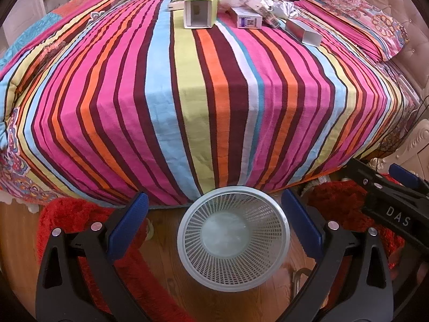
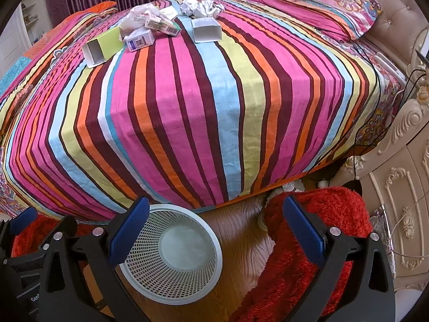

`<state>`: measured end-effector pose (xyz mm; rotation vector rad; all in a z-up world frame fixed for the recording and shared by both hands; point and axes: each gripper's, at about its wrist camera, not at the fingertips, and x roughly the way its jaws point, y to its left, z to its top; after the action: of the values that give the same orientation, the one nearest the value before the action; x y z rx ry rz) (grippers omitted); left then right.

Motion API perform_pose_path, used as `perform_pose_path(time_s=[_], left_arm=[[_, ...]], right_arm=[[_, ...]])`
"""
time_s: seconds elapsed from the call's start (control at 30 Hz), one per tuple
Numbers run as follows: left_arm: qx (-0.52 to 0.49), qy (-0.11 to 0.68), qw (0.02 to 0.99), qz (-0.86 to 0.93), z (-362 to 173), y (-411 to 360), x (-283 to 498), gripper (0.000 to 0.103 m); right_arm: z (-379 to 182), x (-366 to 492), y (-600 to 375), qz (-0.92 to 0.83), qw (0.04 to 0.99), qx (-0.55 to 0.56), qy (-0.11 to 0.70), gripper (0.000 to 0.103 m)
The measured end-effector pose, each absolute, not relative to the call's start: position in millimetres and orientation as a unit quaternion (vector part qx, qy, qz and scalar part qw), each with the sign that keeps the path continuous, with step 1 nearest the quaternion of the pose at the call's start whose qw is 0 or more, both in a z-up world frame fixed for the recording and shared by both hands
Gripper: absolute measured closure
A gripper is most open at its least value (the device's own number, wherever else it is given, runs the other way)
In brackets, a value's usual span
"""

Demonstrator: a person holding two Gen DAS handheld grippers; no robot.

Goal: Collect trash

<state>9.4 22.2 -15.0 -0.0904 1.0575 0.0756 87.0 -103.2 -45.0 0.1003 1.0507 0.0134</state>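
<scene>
Both grippers, left [image 1: 214, 214] and right [image 2: 215, 220], hung spread wide and empty above an empty mesh wastebasket [image 1: 233, 238] on the wooden floor [image 2: 241, 241], while cardboard boxes [image 1: 199, 13] and crumpled paper [image 2: 201, 8] littered the far side of the striped bedspread [image 1: 201, 102].

The bedspread [image 1: 214, 94] runs in long stripes of pink, maroon, orange, sky blue, lime and white. Near the far edge of the bed lie a lime-green box [image 1: 199, 12] with a white inside, a white carton [image 1: 249, 20] with a purple label, a silver-grey box [image 1: 303, 30] and crumpled white paper [image 2: 201, 8]. The pillow [image 2: 316, 8] is pink with floral medallions. On the wooden floor stand a pale grey mesh wastebasket [image 1: 233, 237] and a red shaggy rug [image 2: 308, 255]. Each hand-held gripper is black with blue pads [image 1: 127, 226].
</scene>
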Motion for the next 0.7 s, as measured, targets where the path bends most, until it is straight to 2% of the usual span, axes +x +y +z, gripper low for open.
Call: perform_pose_path(time_s=[0.3, 0.7], left_arm=[[-0.058, 0.514, 0.855, 0.042, -22, 28, 17, 0.007], [-0.043, 0.495, 0.866, 0.048, -7, 33, 51, 0.007]], right_arm=[[-56, 92, -100, 0.008, 0.855, 0.042, 0.516, 0.008], [-39, 125, -95, 0.023, 0.876, 0.030, 0.481, 0.008]])
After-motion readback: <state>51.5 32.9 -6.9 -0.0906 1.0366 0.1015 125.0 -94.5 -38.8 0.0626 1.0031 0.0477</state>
